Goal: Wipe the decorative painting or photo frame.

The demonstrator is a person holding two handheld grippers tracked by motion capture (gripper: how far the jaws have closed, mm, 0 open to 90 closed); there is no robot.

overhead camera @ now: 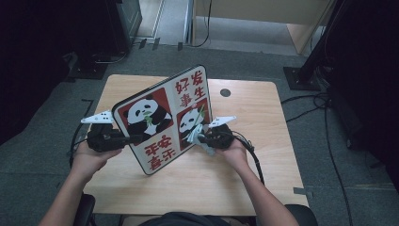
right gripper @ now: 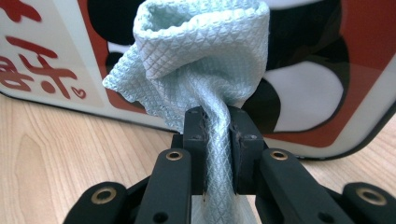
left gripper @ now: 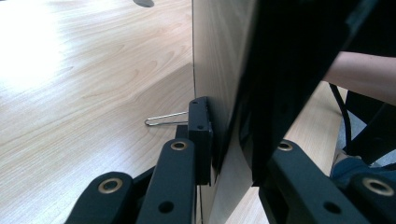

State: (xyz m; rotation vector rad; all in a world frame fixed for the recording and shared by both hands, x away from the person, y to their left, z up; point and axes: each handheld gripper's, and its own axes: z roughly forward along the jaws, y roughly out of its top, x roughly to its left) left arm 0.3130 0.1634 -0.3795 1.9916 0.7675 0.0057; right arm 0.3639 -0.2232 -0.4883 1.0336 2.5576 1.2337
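Note:
A panda picture board [overhead camera: 160, 117] with red Chinese characters stands tilted on its lower edge on the wooden table [overhead camera: 254, 108]. My left gripper [overhead camera: 129, 139] is shut on the board's left edge. In the left gripper view the jaws pinch the board [left gripper: 215, 56] between its pale back and dark front, with my left gripper [left gripper: 229, 154] at the edge. My right gripper [overhead camera: 200, 139] is shut on a light blue cloth [overhead camera: 195, 134]. The bunched cloth [right gripper: 201, 60] presses against the board's printed face [right gripper: 355, 70], with my right gripper [right gripper: 219, 135] behind it.
A thin wire loop [left gripper: 161, 120] sticks out behind the board near the tabletop. A dark round hole [overhead camera: 225, 92] sits at the table's far side. Black stands [overhead camera: 306, 70] and cables [overhead camera: 320, 103] lie on the floor to the right.

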